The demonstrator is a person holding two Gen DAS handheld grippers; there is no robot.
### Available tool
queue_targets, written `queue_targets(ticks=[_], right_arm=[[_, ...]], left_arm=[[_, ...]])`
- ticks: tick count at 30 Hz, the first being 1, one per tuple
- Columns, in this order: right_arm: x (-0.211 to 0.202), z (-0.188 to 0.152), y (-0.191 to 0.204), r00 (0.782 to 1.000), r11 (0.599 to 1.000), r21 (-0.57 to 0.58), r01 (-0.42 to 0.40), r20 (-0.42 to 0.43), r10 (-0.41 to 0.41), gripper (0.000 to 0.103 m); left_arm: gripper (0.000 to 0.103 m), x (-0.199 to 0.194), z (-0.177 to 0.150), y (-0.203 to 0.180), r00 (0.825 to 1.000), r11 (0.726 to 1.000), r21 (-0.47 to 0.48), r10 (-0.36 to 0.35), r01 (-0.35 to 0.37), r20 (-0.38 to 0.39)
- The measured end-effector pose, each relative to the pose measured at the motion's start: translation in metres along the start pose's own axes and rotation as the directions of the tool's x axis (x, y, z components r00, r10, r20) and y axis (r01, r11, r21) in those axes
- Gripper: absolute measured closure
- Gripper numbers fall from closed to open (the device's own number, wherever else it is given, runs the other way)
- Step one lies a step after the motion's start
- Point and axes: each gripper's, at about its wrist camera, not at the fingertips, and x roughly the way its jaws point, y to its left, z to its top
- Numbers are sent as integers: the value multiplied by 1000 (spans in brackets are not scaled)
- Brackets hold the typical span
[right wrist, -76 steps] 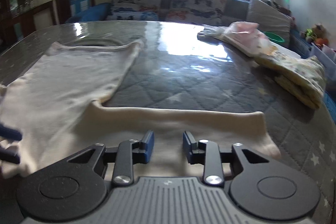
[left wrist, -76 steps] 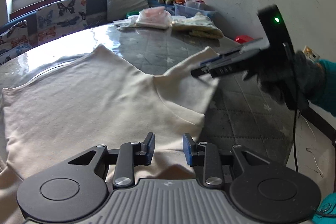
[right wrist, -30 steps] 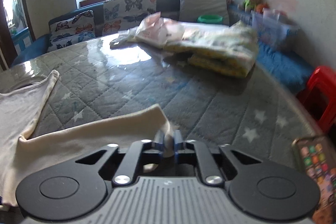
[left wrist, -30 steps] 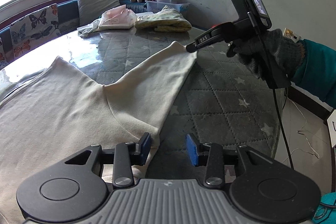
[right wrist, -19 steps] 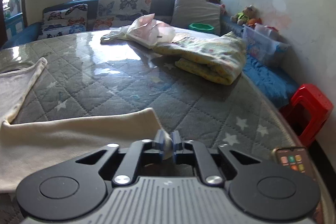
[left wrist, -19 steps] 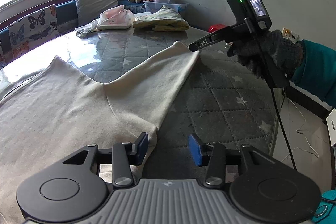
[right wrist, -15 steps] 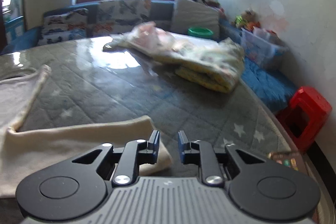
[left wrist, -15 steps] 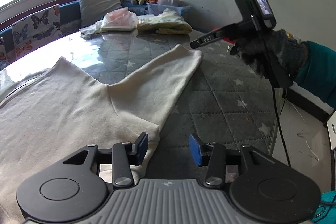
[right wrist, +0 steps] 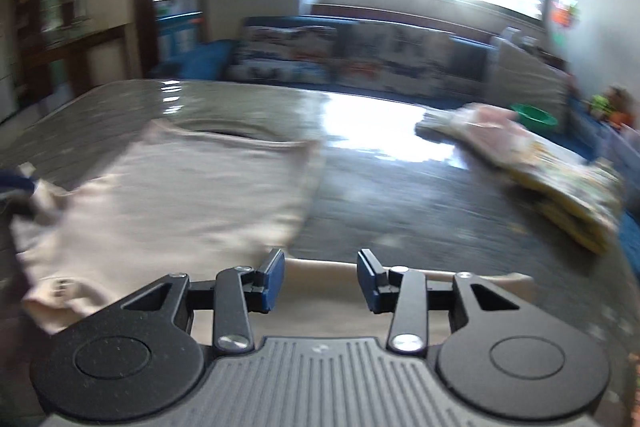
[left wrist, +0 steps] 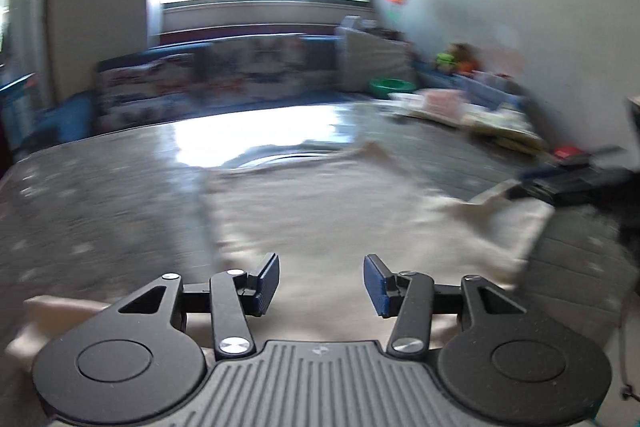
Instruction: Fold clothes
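Note:
A cream long-sleeved top point(left wrist: 340, 219) lies flat on the grey quilted table point(left wrist: 100, 211); both views are motion-blurred. It also shows in the right wrist view point(right wrist: 192, 203), with its neckline at the far side. My left gripper point(left wrist: 319, 283) is open and empty, low over the top's near part. My right gripper point(right wrist: 320, 281) is open and empty, over the stretched-out sleeve point(right wrist: 320, 273). The right gripper also shows at the right edge of the left wrist view point(left wrist: 568, 181), beside the sleeve.
A stack of folded clothes point(right wrist: 560, 175) and a pink bundle point(right wrist: 480, 131) lie at the table's far right. A sofa with patterned cushions point(right wrist: 360, 63) runs behind the table under a bright window. A green bowl point(right wrist: 534, 115) sits beyond.
The right gripper has opened and let go of the sleeve end. Both grippers have swung left, so the views now face the window and the top's body.

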Motion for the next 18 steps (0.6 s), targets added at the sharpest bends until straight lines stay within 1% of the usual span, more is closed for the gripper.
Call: queue_targets(ticks=[1,2,3,4,5,7,8,9,10,11,13,15,17,18], right_arm=[[1,1,12,1000,999,-26,-28,-2,28,59],[3,3,23,998,997,-49,-55,-4,55,58],[5,4,33,997,994,-70,-81,-8,81,58],[6,4,42,994,990,-88,-108,-12,107,58],[8,4,51,991,986,-105,-132,-16,131,58],[14,4,66,986,977,-133,-165,-31,162,56],[16,4,72,984,974,-141,-176,-39,172,55],[19,3,77,983,972,-146,-184,-47,179,55],[21,2,81,981,970,-149,-192,-55,185,55],[24,1,85,979,968,-153,-201,-65,194,55],[31,-3,91,976,964,-161,-213,-84,202,55],[35,-4,94,974,962,-164,-217,-100,202,55],[41,-5,96,973,962,-166,-218,-118,200,55],[43,-6,96,972,962,-167,-216,-125,197,55]], left_arm=[[53,-4,-2,18,998,998,-27,63,-63,0],[53,-8,-4,35,991,990,-53,130,-130,-4],[53,-11,-7,52,981,977,-79,196,-196,-11],[53,-13,-11,71,966,960,-109,256,-257,-24],[53,-15,-14,89,949,939,-137,314,-316,-39],[55,-17,-21,118,901,885,-168,426,-433,-81],[55,-18,-25,130,883,865,-177,460,-470,-98],[55,-19,-30,142,875,854,-187,471,-485,-113],[55,-21,-36,152,875,852,-199,467,-484,-128],[55,-21,-39,158,879,854,-207,457,-477,-140],[56,-20,-45,161,880,857,-205,451,-473,-147],[61,-19,-47,161,886,865,-198,439,-462,-148],[69,-16,-46,159,894,874,-193,426,-447,-142],[71,-16,-48,156,895,876,-189,424,-445,-138]])
